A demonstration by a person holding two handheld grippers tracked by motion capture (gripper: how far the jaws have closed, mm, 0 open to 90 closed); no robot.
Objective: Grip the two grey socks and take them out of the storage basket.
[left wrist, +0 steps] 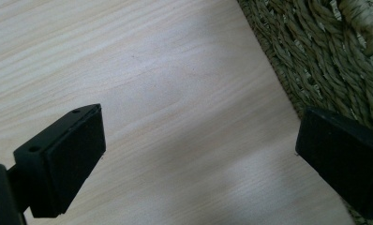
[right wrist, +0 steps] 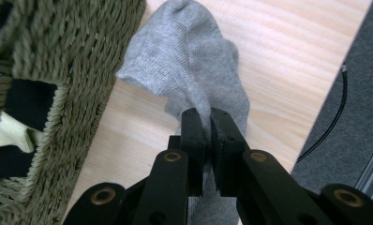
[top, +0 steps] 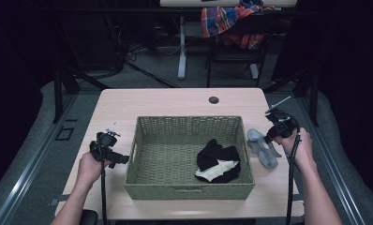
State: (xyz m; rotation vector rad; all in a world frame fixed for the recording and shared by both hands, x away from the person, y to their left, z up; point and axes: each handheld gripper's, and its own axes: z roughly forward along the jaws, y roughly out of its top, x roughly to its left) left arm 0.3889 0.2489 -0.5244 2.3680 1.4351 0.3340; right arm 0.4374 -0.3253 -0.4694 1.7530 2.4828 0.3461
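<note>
1. The work in hand looks like gathering socks into the woven basket (top: 189, 159). A black sock (top: 217, 157) and a pale sock (top: 216, 169) already lie in the basket's near right corner, so that part appears done.
2. What is left is the grey sock (right wrist: 194, 79). It lies on the table (top: 175, 101) just right of the basket's right wall, close to it.
3. The right gripper (right wrist: 207, 136) has its jaws pinched together on a fold of the grey sock, with cloth bunched between them. Most of the sock rests on the wood, so the lift seems barely begun.
4. The left gripper (left wrist: 198, 150) hangs over bare table left of the basket, its jaws spread wide with nothing between them.
5. To finish, the sock probably has to rise over the basket's right rim and travel left; the far and left parts of the basket floor lie bare.
6. Room on the right is tight: the table's right edge lies near the sock, with grey floor and a cable (right wrist: 330, 122) beyond it.
</note>
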